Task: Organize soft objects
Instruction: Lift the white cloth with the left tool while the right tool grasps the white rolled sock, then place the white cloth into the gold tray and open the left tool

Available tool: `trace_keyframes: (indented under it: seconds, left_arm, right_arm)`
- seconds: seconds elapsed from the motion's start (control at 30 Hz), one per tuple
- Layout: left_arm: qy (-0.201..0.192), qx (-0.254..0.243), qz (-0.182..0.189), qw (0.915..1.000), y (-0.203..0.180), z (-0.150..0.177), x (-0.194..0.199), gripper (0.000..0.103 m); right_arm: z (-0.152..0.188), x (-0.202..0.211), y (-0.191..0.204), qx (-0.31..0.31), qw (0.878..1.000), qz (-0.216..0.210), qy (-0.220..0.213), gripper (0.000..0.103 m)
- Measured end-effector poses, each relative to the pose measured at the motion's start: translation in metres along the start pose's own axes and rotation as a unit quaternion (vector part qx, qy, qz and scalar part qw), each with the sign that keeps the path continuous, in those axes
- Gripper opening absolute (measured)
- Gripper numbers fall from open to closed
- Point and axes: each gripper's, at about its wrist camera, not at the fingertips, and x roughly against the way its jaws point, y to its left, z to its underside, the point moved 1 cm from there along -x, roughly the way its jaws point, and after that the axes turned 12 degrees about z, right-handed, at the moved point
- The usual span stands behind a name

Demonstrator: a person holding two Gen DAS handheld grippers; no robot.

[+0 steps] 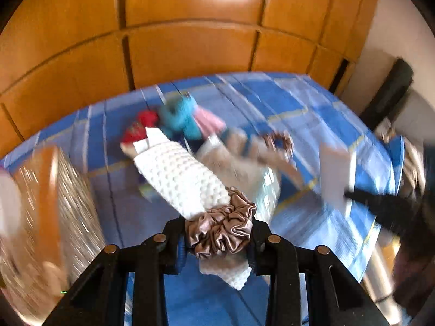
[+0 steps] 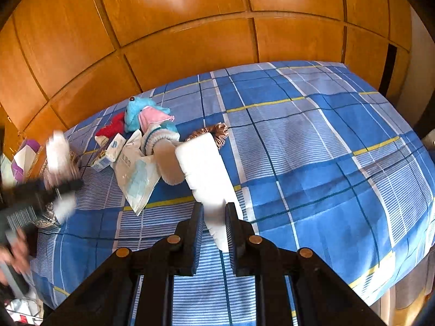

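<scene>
Satin scrunchie [image 1: 221, 232] and white knit cloth [image 1: 182, 176] are clamped in the left gripper [image 1: 217, 240]; the right gripper [image 2: 213, 226] pinches a white pad [image 2: 206, 168]. Toys [image 2: 141, 116] and packets [image 2: 130, 163] remain far-left on the plaid bedspread [image 2: 312, 149], unsorted.

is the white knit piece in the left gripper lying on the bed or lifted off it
Lifted. The white knit piece hangs from the left gripper, pinched together with a satin scrunchie.

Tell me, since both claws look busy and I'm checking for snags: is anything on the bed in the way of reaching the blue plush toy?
From the right wrist view, the right claw is shut on a white pad. Beyond it, a plastic pouch and a striped knit piece lie in front of the blue plush toy on the bed.
</scene>
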Motion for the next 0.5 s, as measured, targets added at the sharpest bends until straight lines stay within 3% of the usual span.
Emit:
trace_keyframes:
  seconds: [0.17, 0.3, 0.37, 0.5]
  left_arm:
    - [-0.037, 0.042, -0.032, 0.9979, 0.053, -0.072, 0.023, 0.034]
    - [-0.082, 0.083, -0.081, 0.9898, 0.108, -0.105, 0.067, 0.034]
    - [-0.103, 0.1, -0.1, 0.9846, 0.133, -0.105, 0.094, 0.034]
    - [-0.145, 0.146, -0.142, 0.9681, 0.194, -0.074, 0.159, 0.034]
  right_arm:
    - [0.0, -0.005, 0.008, 0.011, 1.0, -0.001, -0.007, 0.015]
    - [-0.001, -0.005, 0.015, 0.026, 1.0, 0.01, -0.015, 0.015]
    - [-0.002, -0.006, 0.016, 0.033, 0.999, 0.017, -0.02, 0.015]
    - [-0.003, -0.008, 0.018, 0.039, 0.999, 0.023, -0.023, 0.015]
